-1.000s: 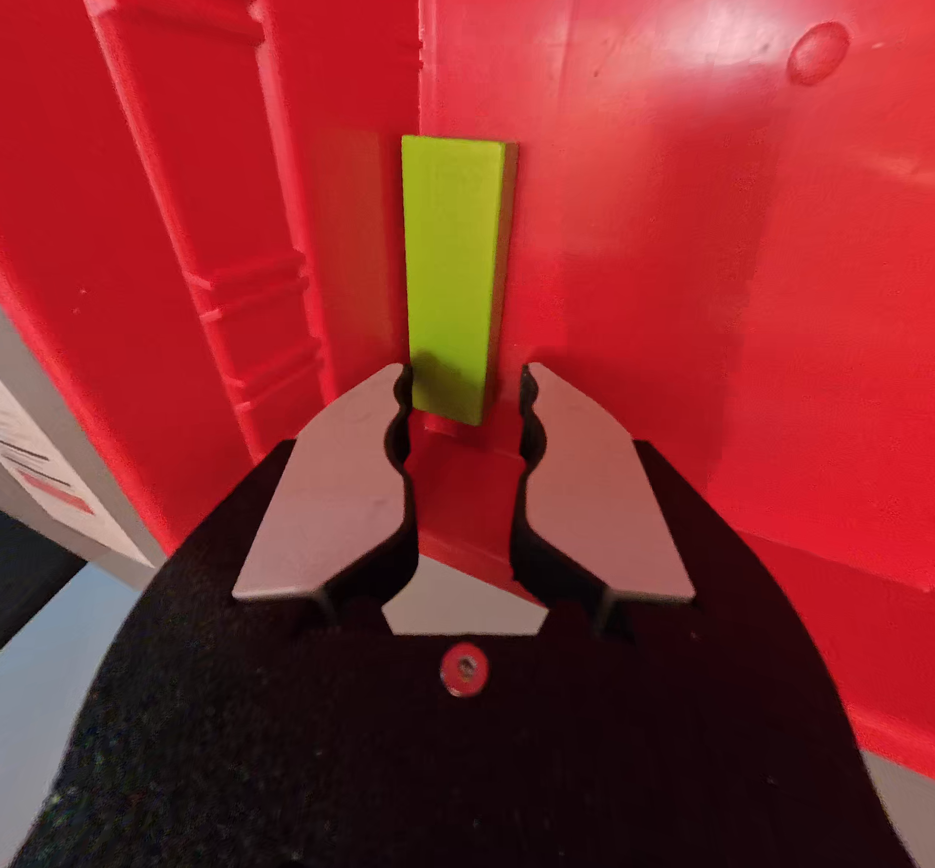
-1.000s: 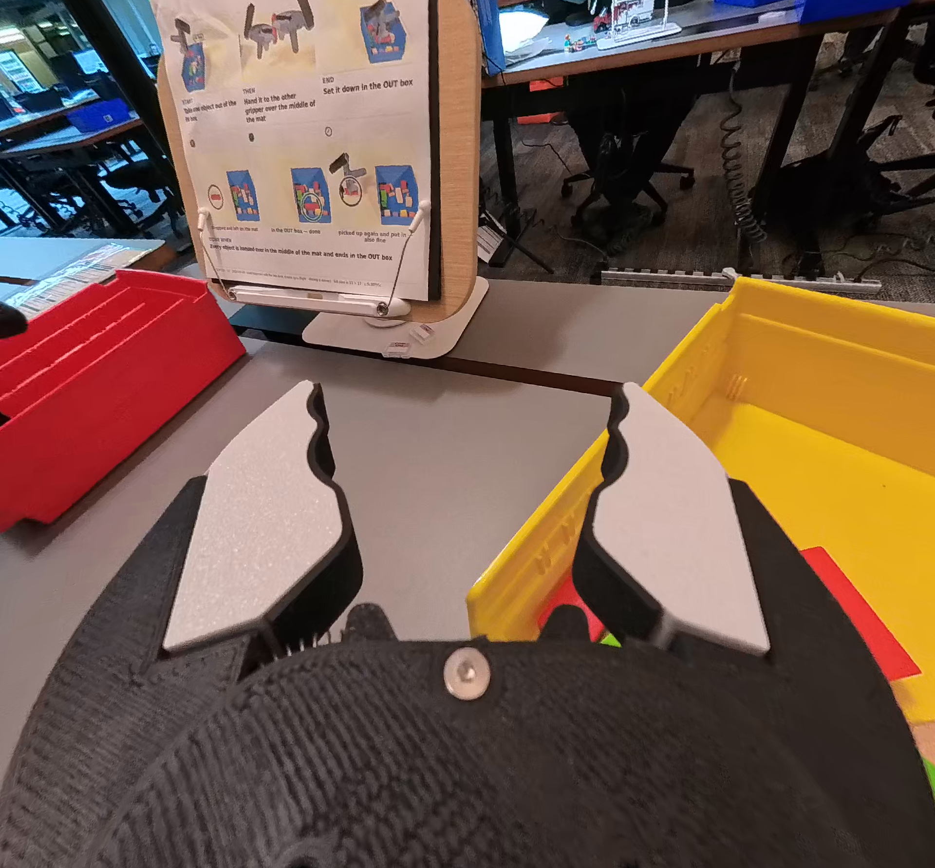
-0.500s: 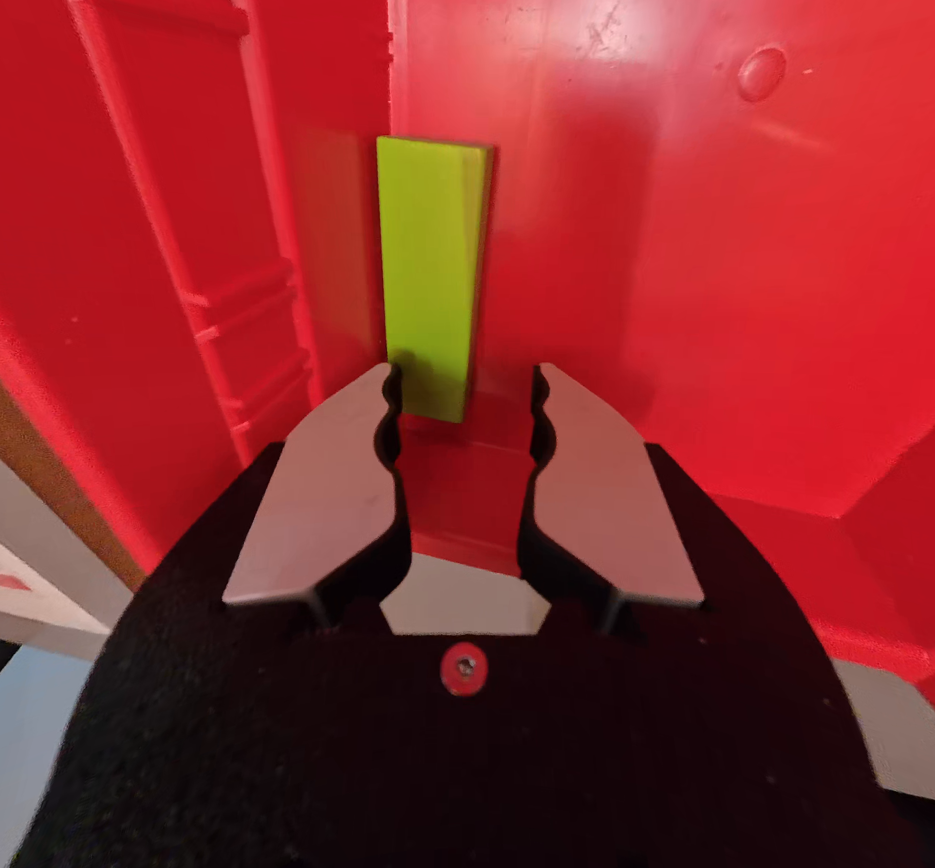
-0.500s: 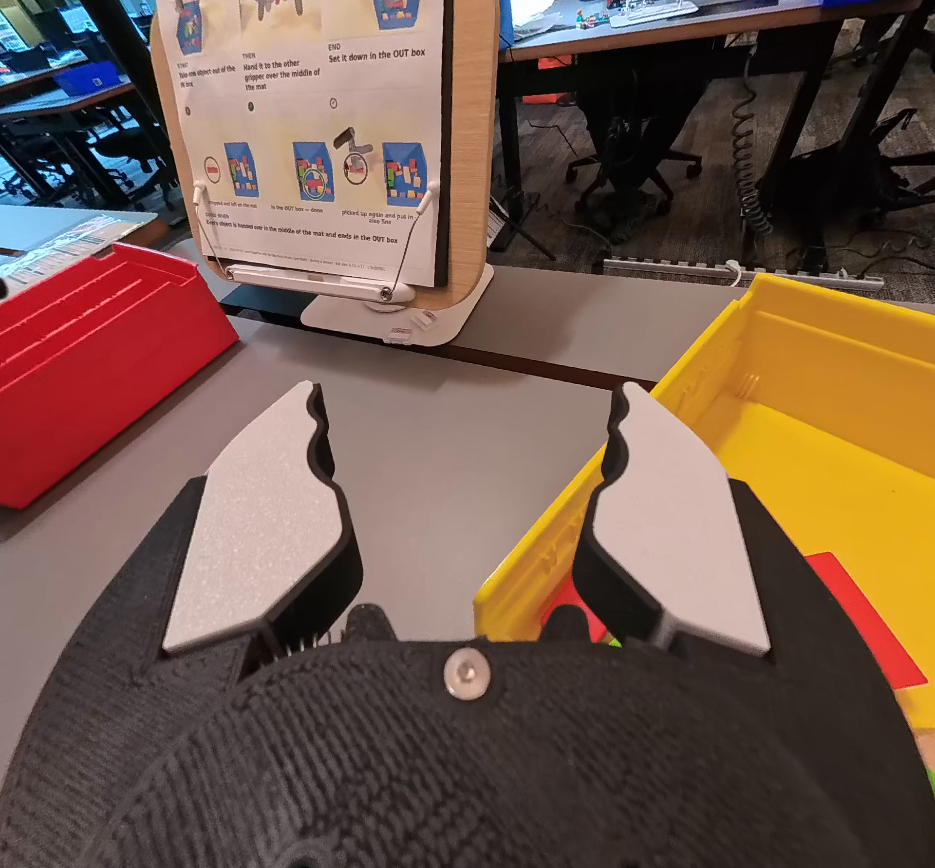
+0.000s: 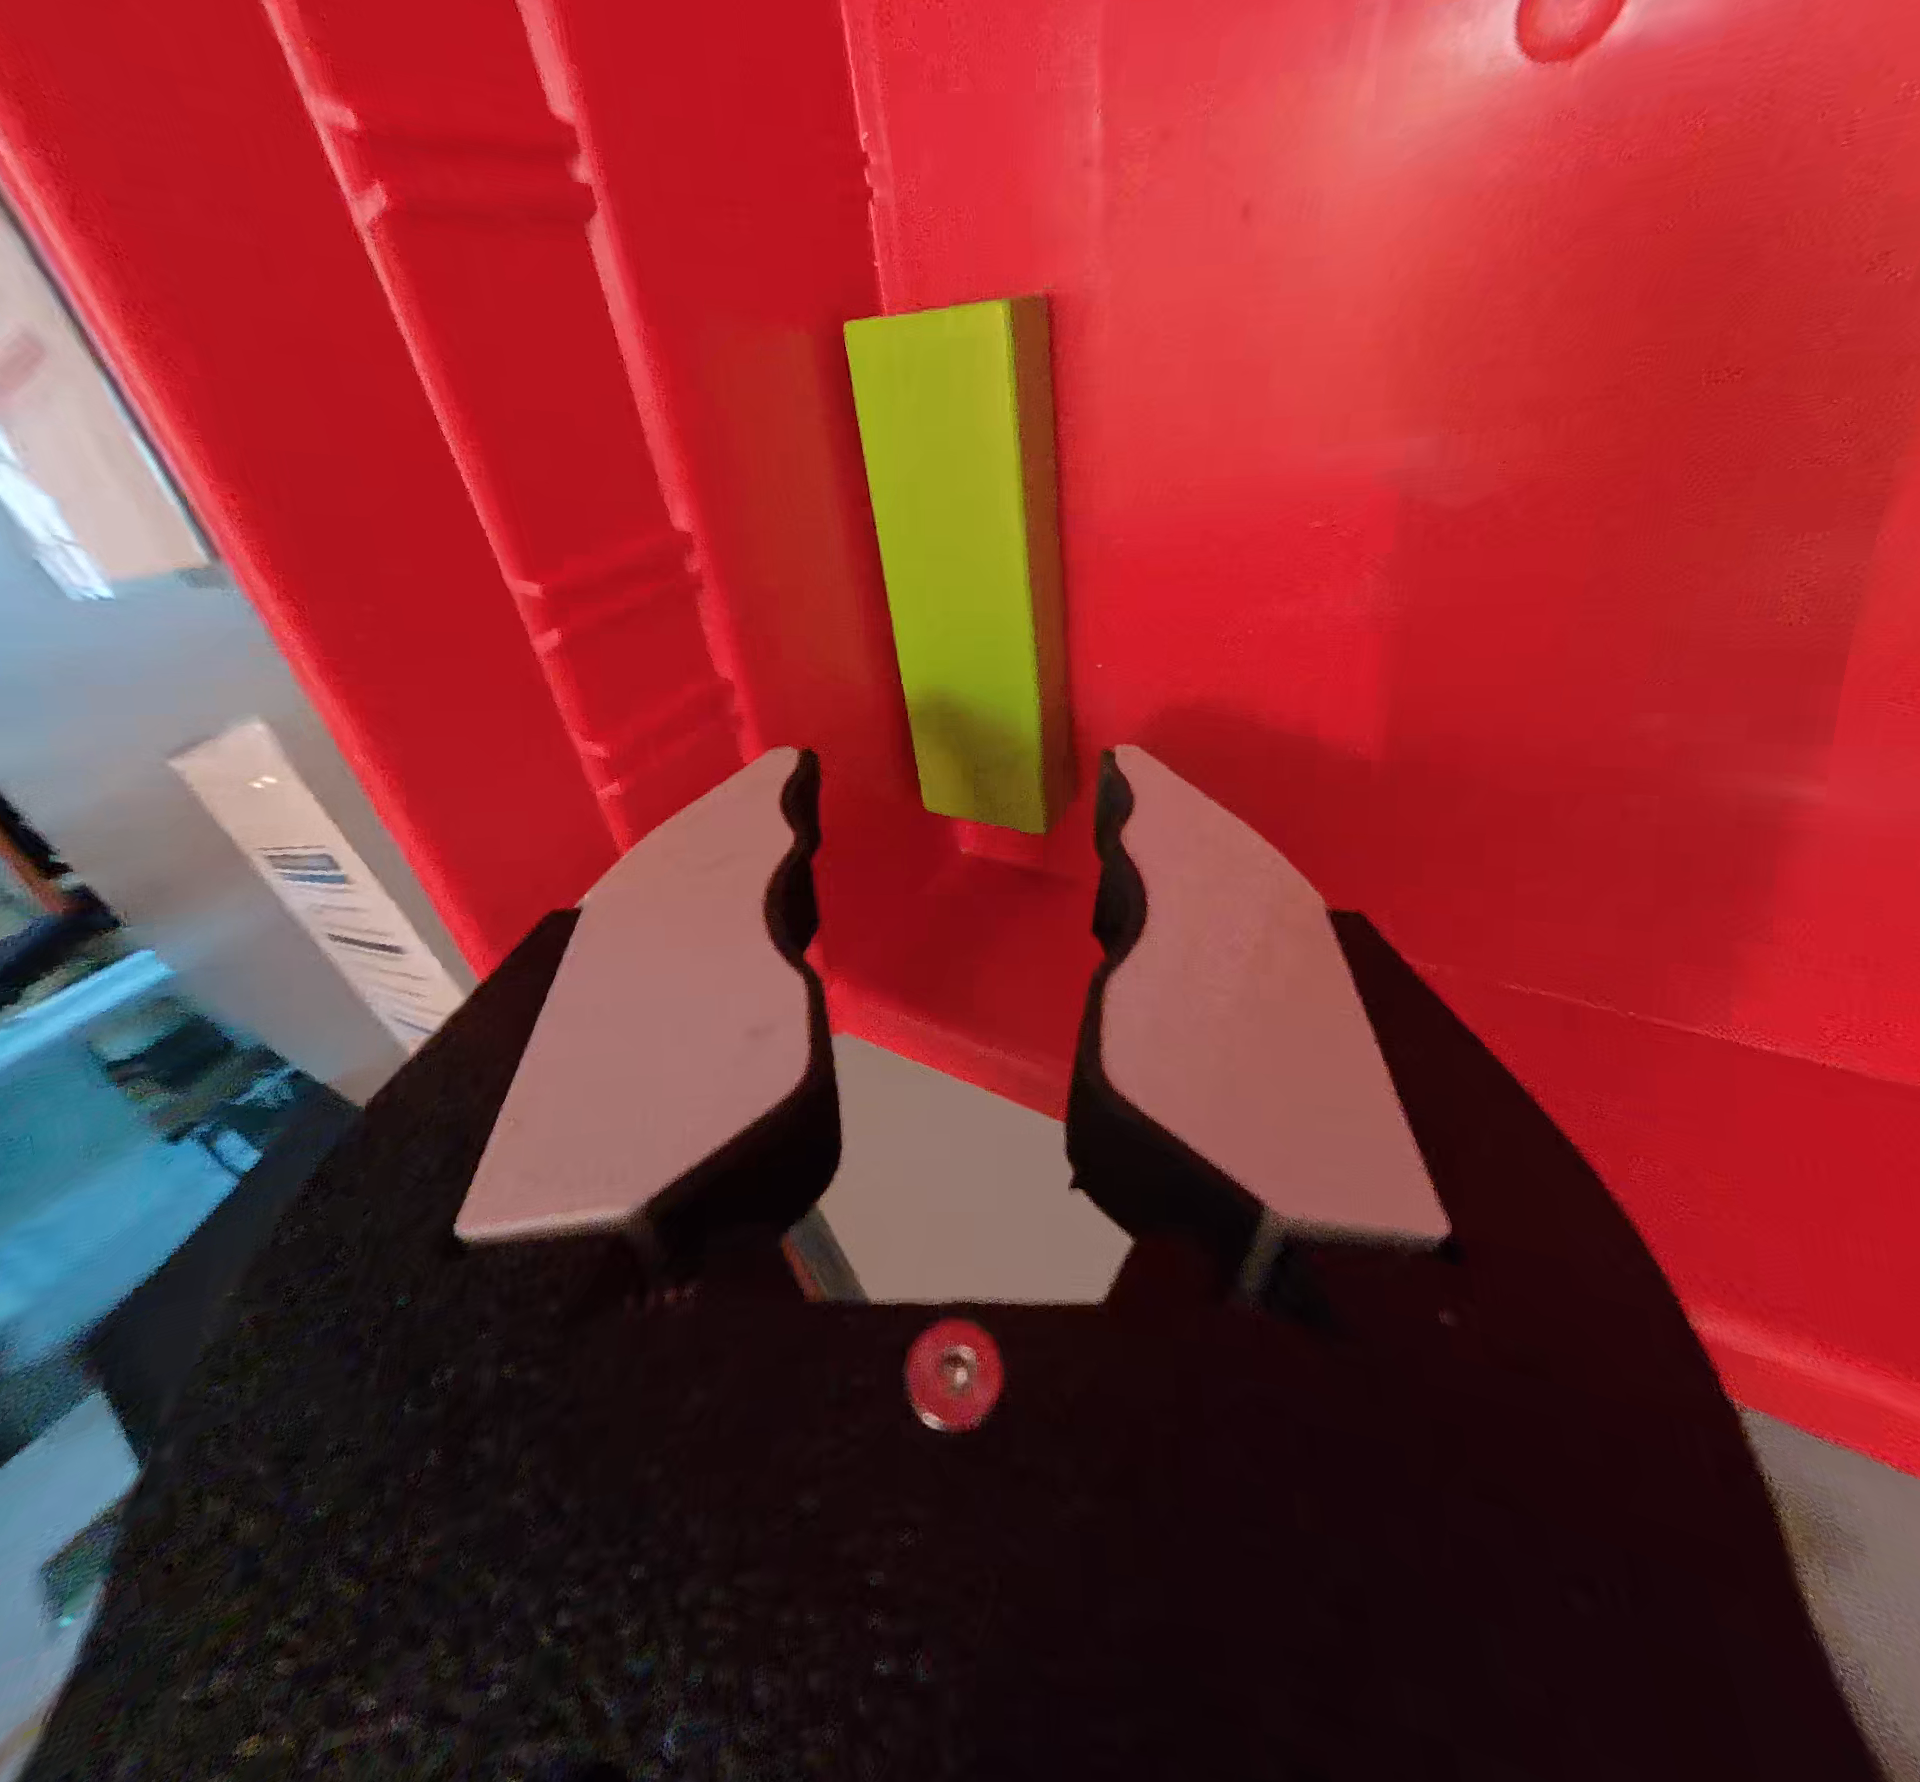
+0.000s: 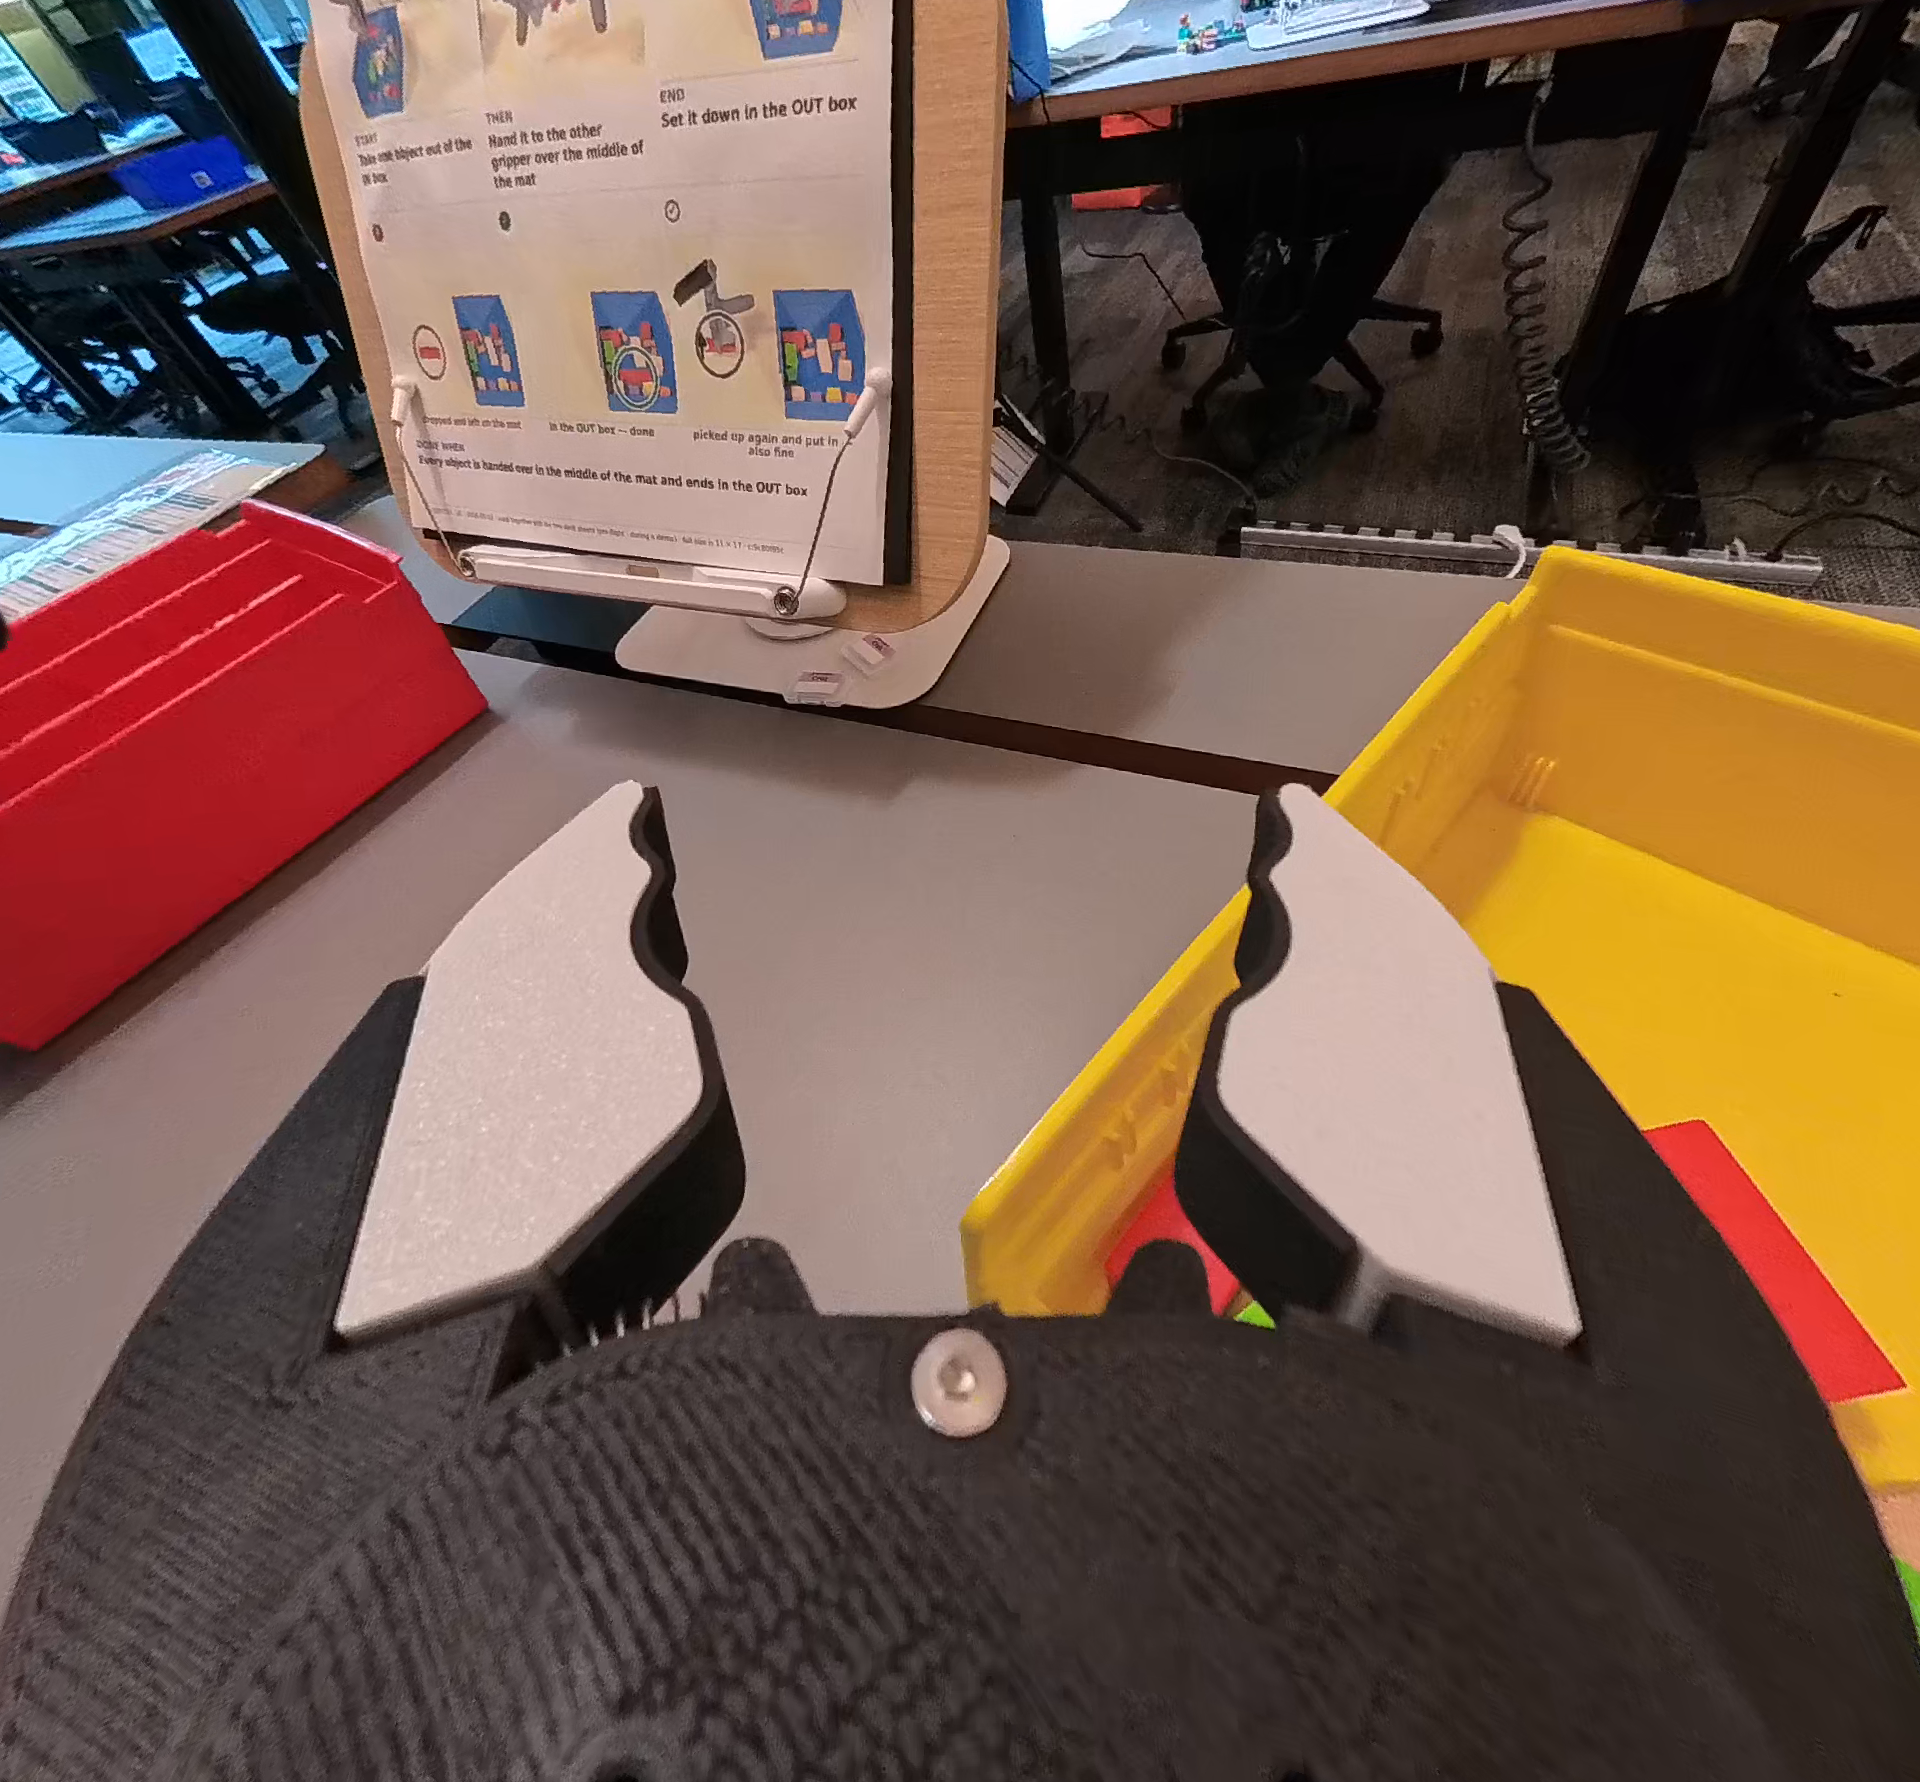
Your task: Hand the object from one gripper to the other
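Your left gripper (image 5: 956, 797) is nosing into the red bin (image 5: 1455, 485), fingers parted and gripping nothing. The green block (image 5: 961, 569) lies on the bin floor, one long side right by the wall, its near end just past your fingertips. Neither pad touches it yet.

Best move, I'd say: slide forward until the block's near end sits well between the pads, not just at the tips. The wall crowds that side, so you may need to nudge the block clear first or the finger there could jam. Centre up, then squeeze evenly so it doesn't twist.

Your right gripper (image 6: 956, 859) hangs wide open and bare over the table (image 6: 935, 901), at the near left corner of the yellow bin (image 6: 1662, 797). Good place to wait.
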Tool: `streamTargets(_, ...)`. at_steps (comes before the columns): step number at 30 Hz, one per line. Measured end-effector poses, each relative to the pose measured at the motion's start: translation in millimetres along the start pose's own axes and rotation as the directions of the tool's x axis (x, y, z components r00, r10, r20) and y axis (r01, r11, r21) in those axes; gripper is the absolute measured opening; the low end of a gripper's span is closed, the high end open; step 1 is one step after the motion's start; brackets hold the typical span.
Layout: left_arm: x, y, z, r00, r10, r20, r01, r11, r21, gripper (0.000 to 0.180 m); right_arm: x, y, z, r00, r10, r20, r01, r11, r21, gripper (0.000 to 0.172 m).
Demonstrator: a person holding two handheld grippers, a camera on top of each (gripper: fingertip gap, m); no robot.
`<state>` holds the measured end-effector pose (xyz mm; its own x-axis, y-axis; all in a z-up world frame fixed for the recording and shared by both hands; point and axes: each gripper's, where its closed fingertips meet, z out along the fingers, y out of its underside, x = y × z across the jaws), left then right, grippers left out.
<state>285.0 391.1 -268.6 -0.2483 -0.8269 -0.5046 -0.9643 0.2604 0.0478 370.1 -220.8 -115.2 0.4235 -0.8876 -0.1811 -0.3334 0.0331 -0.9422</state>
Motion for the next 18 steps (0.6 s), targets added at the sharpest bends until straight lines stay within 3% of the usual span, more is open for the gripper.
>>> streamTargets(6,2.7,-5.5,10.3,0.999,-0.047,0.011,0.046,0.998,0.033,0.044,-0.2,0.7,0.6,1.0,-0.005,-0.001,0.005,1.0,-0.003,0.106)
streamTargets(8,8.4,-4.9,16.8,0.996,-0.093,-0.008,0.093,0.995,0.044,0.024,-0.2,1.4,1.2,1.0,-0.005,0.0,0.005,1.0,-0.006,0.106)
streamTargets(9,7.8,-5.2,18.3,0.994,-0.107,0.007,0.107,0.993,0.058,0.022,0.1,2.1,1.4,1.0,-0.006,-0.001,0.006,1.0,-0.009,0.106)
streamTargets(13,4.9,-3.5,19.2,0.994,-0.054,0.092,0.047,0.996,0.07,0.019,0.7,3.3,2.6,1.0,-0.005,-0.003,0.005,1.0,-0.013,0.106)
streamTargets(18,3.1,-5.9,13.1,0.994,-0.069,0.084,0.057,0.989,0.133,0.005,-0.2,5.4,4.1,1.0,-0.015,-0.003,0.015,1.0,-0.026,0.106)
